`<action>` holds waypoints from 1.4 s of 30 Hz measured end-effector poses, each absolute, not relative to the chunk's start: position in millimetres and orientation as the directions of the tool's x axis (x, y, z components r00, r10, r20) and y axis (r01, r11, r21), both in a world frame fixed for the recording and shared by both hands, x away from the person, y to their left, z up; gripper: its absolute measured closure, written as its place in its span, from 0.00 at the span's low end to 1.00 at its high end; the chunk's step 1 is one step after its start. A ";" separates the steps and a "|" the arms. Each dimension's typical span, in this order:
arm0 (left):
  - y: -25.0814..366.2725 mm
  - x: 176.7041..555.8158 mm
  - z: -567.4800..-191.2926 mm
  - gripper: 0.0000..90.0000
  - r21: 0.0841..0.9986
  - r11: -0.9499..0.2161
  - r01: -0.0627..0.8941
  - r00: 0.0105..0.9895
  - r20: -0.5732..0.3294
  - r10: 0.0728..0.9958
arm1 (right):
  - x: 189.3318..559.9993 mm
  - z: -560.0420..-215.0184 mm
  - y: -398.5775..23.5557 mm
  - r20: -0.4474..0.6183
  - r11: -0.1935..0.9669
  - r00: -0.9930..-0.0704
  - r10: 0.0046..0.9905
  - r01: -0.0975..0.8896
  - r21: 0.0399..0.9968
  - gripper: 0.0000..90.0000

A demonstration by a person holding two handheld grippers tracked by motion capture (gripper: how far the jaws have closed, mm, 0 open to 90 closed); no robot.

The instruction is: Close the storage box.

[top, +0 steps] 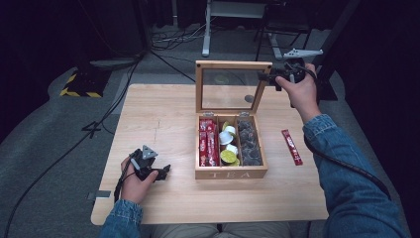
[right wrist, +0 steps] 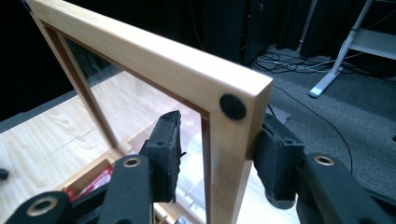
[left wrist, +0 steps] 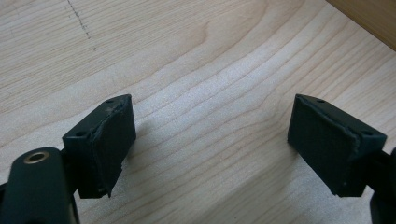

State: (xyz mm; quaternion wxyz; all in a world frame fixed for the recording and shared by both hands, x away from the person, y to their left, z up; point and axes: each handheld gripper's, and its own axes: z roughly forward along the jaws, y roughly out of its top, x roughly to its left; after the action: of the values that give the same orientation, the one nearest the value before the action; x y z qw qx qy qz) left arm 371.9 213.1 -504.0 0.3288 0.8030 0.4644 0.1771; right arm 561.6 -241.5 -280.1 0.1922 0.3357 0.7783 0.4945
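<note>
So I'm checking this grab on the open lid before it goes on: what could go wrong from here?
The right gripper straddles only the lid's corner post; one pad looks apart from the wood, so it could slip off. The lid stands upright on its hinges and might drop onto the tea box. The left gripper rests open on the table, so nothing steadies the box if it is tugged.

Upright lid (top: 231,87) blocks behind — table (top: 163,124) left free.

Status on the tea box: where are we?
Lid stands upright, box open, sachets and pods inside. In hand: right hand-held gripper straddles the lid's corner, one pad touching, the other apart. Left hand-held gripper rests open on the table. One red sachet lies outside.
</note>
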 end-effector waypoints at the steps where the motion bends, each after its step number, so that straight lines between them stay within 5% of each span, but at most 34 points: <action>1: 213.4 372.2 -503.8 0.17 0.692 -0.356 0.627 0.508 -0.017 0.861 | 558.5 -279.3 -242.0 0.034 0.287 -0.705 0.709 0.332 0.898 0.61; 42: 213.2 373.5 -504.2 0.17 0.696 -0.351 0.627 0.510 -0.026 0.860 | 455.7 -297.9 -244.8 -0.070 0.473 -0.773 0.631 0.312 0.824 0.51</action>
State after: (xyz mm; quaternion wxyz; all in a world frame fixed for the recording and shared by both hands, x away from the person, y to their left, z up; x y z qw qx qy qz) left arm 373.5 213.2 -504.2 0.3321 0.8030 0.4627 0.1753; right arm 455.7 -244.8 -297.9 0.1858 0.2814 0.8379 0.4291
